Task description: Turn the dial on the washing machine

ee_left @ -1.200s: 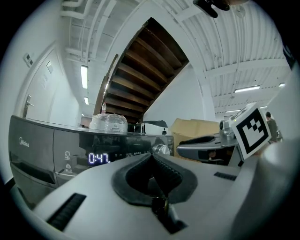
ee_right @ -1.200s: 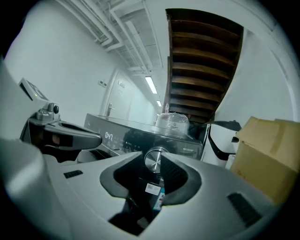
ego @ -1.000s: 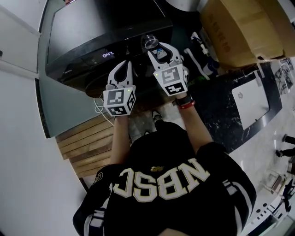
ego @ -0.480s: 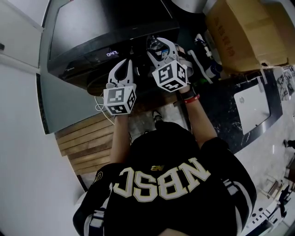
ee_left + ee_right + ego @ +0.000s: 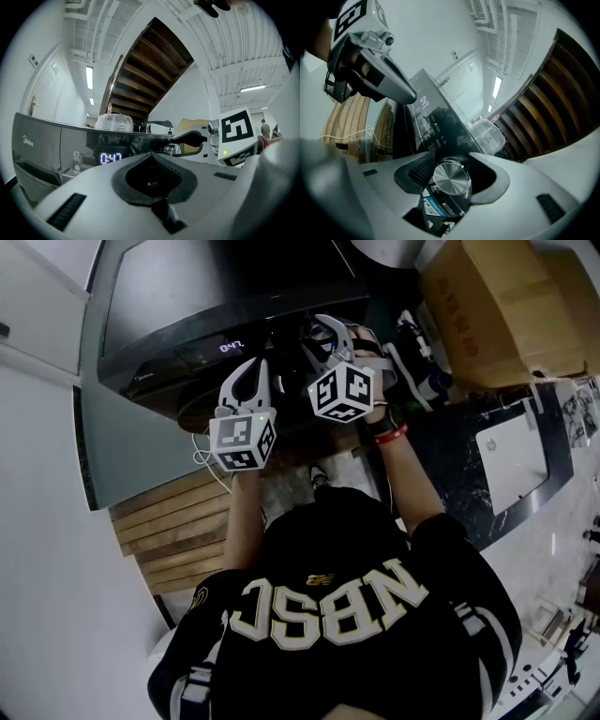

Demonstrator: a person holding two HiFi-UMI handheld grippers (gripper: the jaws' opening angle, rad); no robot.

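Right gripper view: right gripper [image 5: 450, 164] fingers [image 5: 412, 172] parted, dial [image 5: 451, 178] btwn.

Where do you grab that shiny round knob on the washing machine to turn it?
Grip the dial by its curved side wall, coming straight at its flat face, one pad on each side. It is a round cylinder sticking out from the panel. The right gripper straddles it, jaws open.

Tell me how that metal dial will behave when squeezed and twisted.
The dial looks like rigid brushed metal, so it likely won't deform. Its smooth rim may slip unless the ribbed pads bite. Fixed to the washing machine, it should rotate, not lift.
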